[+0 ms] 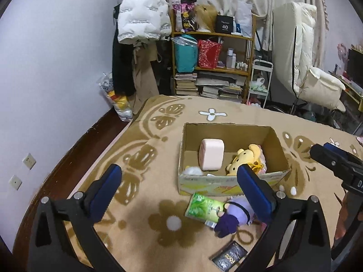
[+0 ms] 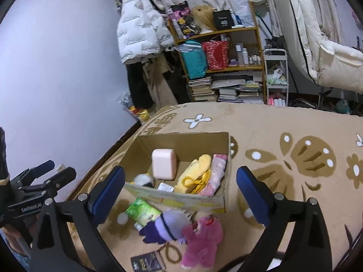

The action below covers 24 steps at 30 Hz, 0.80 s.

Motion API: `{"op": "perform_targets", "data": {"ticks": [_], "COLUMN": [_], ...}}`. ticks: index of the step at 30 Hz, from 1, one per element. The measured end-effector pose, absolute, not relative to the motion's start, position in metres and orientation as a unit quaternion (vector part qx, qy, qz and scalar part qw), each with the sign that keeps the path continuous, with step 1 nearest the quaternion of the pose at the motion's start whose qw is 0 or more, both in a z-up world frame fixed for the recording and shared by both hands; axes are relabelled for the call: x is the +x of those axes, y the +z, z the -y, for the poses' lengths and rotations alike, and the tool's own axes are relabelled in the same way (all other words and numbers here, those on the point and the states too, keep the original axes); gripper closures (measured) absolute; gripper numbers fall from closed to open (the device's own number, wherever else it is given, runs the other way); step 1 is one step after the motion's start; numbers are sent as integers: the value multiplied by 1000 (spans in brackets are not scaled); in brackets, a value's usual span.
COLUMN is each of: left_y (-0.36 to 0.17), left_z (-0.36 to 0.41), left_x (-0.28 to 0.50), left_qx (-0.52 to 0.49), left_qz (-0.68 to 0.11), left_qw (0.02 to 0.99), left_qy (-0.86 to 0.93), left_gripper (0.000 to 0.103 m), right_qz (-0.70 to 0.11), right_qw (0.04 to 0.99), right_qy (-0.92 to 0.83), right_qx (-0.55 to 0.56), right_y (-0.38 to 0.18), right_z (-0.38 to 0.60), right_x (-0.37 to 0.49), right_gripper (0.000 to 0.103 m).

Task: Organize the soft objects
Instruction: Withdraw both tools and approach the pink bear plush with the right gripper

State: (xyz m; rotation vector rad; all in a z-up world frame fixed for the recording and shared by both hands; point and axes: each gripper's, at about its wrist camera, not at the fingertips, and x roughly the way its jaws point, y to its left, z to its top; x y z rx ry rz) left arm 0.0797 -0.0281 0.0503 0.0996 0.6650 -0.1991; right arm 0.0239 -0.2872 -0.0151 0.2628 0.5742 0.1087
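Observation:
An open cardboard box (image 1: 229, 187) (image 2: 179, 200) sits on the tan blanket. It holds a pink cushion (image 1: 211, 154) (image 2: 163, 163), a yellow plush (image 1: 246, 158) (image 2: 195, 174), a small white plush (image 1: 192, 171) (image 2: 143, 179) and pink fabric (image 2: 215, 174). In front of the box lie a purple plush (image 1: 231, 215) (image 2: 166, 225), a pink plush (image 2: 200, 240) and a green packet (image 1: 205, 207) (image 2: 143, 210). My left gripper (image 1: 179, 192) is open and empty above the blanket, left of these. My right gripper (image 2: 181, 190) is open and empty above the box's front; it also shows in the left wrist view (image 1: 335, 161).
A black sachet (image 1: 229, 257) (image 2: 147, 263) lies near the blanket's front edge. The bed's dark wooden edge (image 1: 68, 156) runs along the left by the wall. A cluttered shelf (image 1: 213, 63) (image 2: 224, 63), hanging coats and a white chair stand beyond the bed.

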Motion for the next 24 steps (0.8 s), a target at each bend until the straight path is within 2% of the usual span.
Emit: {"op": "perform_targets", "data": {"ticks": [8, 24], "left_y": [51, 4], "left_z": [20, 42], "left_x": [45, 8], "left_qx": [63, 123], "left_qz": [-339, -382], "left_qw": [935, 911], "left_qy": [-82, -95], "left_gripper": [2, 2], "right_qz": [-289, -335], "right_qw": [947, 931], "right_qy": [67, 61], "right_qx": [119, 133], "right_y": [-10, -47], "right_z": [274, 269], "right_x": [-11, -37], "right_gripper": [0, 0]}}
